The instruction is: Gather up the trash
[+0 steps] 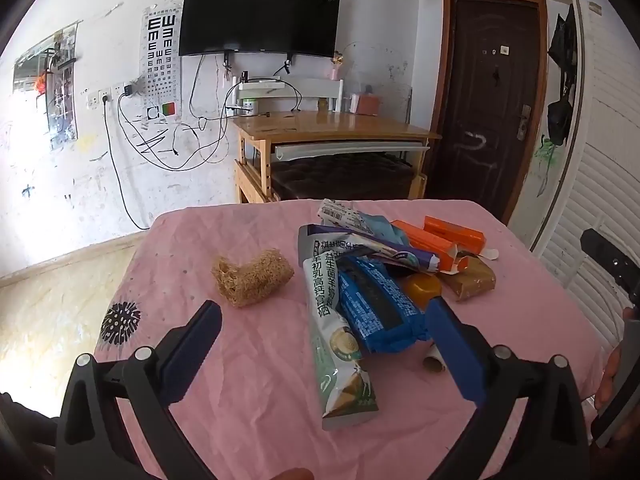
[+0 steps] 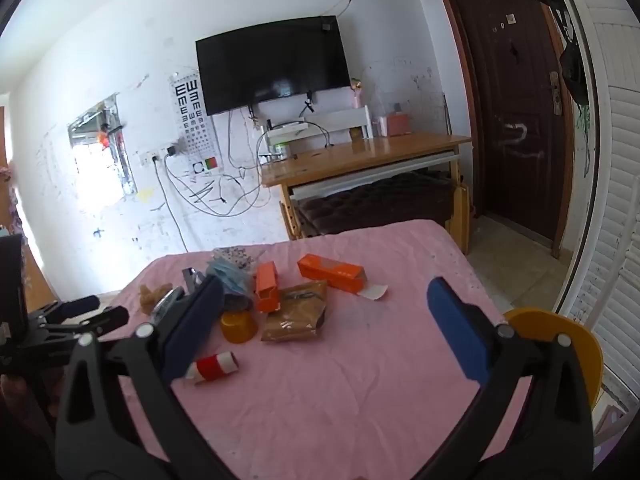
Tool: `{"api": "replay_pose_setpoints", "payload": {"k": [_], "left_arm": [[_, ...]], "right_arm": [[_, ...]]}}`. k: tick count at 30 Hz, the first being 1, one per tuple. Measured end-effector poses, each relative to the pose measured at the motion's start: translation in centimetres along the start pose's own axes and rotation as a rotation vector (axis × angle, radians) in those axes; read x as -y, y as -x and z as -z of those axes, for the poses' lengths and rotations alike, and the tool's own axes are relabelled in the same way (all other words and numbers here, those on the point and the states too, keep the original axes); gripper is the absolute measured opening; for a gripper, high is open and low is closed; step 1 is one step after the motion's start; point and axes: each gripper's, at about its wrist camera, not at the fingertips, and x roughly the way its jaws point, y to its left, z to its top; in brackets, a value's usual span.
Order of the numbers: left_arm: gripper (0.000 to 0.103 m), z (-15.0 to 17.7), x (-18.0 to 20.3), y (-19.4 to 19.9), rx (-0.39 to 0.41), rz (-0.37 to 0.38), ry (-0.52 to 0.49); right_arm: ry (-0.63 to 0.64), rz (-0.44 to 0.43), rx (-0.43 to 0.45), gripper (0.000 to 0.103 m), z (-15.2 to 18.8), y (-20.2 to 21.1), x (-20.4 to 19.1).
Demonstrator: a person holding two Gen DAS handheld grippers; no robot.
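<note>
Two tools are seen held above a table covered with a wrinkled pink cloth (image 1: pixel 248 360), and both are spread wide with nothing between their blue-padded fingers. The left tool (image 1: pixel 324 320) is held low over the near part of the table, its fingers framing a long white-and-green snack wrapper (image 1: pixel 340 344) printed with Chinese characters and a crumpled blue foil wrapper (image 1: pixel 376 308) lying partly over it. The right tool (image 2: pixel 326 304) is held higher and further back, above the open cloth.

Most of the trash is gathered in a loose pile at the middle of the table. Behind the blue wrapper, a purple-and-white packet (image 1: pixel 372 246) and a light blue face mask (image 1: pixel 380 224) are stacked against each other. Two orange cardboard boxes (image 2: pixel 332 272) are lying at the far side of the pile, one with its white flap open. A brown paper pouch (image 2: pixel 296 316) is resting just beside them, and a small yellow plastic cup (image 2: pixel 239 326) is touching the pile's near edge. A small red-and-white paper roll (image 2: pixel 214 366) is lying alone, nearer the front edge. A tan fibrous loofah scrubber (image 1: pixel 250 278) is set apart to the left of the pile.

A yellow chair back (image 2: pixel 560 336) is seen at the table's right edge.
</note>
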Motion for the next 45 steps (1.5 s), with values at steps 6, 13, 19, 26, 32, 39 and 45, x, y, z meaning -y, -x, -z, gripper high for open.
{"api": "replay_pose_setpoints", "payload": {"k": [6,13,19,26,32,39,45], "left_arm": [[0.097,0.04,0.01,-0.21,-0.006,0.004,0.003],[0.097,0.07,0.05,-0.24,-0.007,0.004,0.003],[0.097,0.02,0.09,-0.26,-0.007,0.001,0.003],[0.097,0.02,0.08,-0.26,-0.007,0.002,0.003],[0.097,0.01,0.03,-0.17,-0.005,0.002,0.002],[0.097,0.0,0.0,-0.13,-0.006,0.0,0.003],[0.097,0.04,0.0,-0.13,-0.006,0.002,0.0]], "right_arm": [[-0.005,-0.002,-0.003,0.099,0.16,-0.1,0.02],[-0.005,0.0,-0.002,0.099,0.18,-0.09,-0.01],[-0.006,-0.002,-0.004,0.099,0.14,-0.09,0.01],[-0.007,-0.001,-0.003,0.099,0.18,-0.11,0.02],[-0.008,-0.002,-0.003,0.099,0.18,-0.11,0.04],[-0.009,-0.002,-0.005,0.099,0.24,-0.14,0.07],[-0.009,-0.003,-0.006,0.099,0.4,-0.18,-0.02]]}}
